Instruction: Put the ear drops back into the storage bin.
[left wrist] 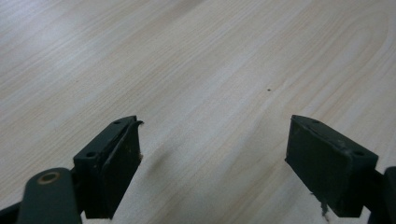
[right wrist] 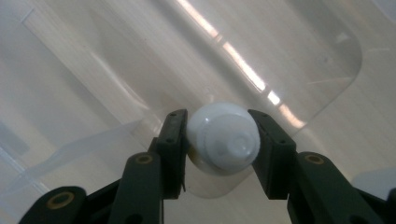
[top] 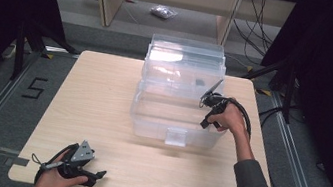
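Right gripper point(right wrist: 223, 140) clamps white ball point(right wrist: 224, 138).

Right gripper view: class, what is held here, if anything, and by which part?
The right gripper holds a white rounded object, its fingers pressing on opposite sides, above the clear bin.

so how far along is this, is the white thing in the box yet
Done: the clear box stands open with its lid tipped back, and the right hand-held gripper is shut on the white round object. In hand: it holds that object above the box's clear floor, not yet released. Left: set it down and let go. The left hand-held gripper is open, over the bare table.
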### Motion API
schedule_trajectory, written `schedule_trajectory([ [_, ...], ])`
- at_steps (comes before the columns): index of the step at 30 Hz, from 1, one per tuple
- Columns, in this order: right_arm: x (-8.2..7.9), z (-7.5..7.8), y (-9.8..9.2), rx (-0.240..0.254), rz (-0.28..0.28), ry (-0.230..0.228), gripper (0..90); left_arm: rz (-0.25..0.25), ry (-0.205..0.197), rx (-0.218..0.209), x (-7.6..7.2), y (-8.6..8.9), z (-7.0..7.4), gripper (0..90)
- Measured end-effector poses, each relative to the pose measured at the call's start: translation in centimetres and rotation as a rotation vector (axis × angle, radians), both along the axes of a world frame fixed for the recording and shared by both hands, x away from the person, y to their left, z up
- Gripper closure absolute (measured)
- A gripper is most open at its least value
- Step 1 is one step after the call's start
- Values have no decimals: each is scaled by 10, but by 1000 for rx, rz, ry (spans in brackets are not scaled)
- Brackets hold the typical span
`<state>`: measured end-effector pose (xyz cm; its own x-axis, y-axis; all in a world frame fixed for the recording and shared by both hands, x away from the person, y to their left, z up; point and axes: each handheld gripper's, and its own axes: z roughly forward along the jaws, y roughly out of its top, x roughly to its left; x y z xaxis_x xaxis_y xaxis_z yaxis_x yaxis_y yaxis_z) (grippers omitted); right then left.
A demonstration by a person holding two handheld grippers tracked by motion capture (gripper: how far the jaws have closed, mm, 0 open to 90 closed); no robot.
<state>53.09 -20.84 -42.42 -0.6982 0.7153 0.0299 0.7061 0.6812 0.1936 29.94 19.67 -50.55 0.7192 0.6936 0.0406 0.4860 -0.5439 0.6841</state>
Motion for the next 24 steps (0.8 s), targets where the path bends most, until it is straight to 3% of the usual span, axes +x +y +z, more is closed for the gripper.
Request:
schedule_trajectory([
  [4, 0, -5, 1, -12, -19, 24, 600, 1, 2, -1, 0, 0, 0, 173],
  [10, 1, -11, -1, 6, 22, 8, 600, 0, 1, 0, 0, 0, 0, 173],
  [13, 0, -9, 1, -8, -19, 37, 600, 0, 2, 1, 0, 0, 0, 173],
  [20, 1, -13, 1, -20, 3, 30, 600, -15, 10, 9, 0, 1, 1, 173],
  [23, 0, -13, 3, -32, -24, 55, 600, -18, 8, 18, 0, 1, 1, 173],
  [24, 1, -13, 2, -40, -8, 51, 599, -17, 8, 15, 0, 1, 1, 173],
])
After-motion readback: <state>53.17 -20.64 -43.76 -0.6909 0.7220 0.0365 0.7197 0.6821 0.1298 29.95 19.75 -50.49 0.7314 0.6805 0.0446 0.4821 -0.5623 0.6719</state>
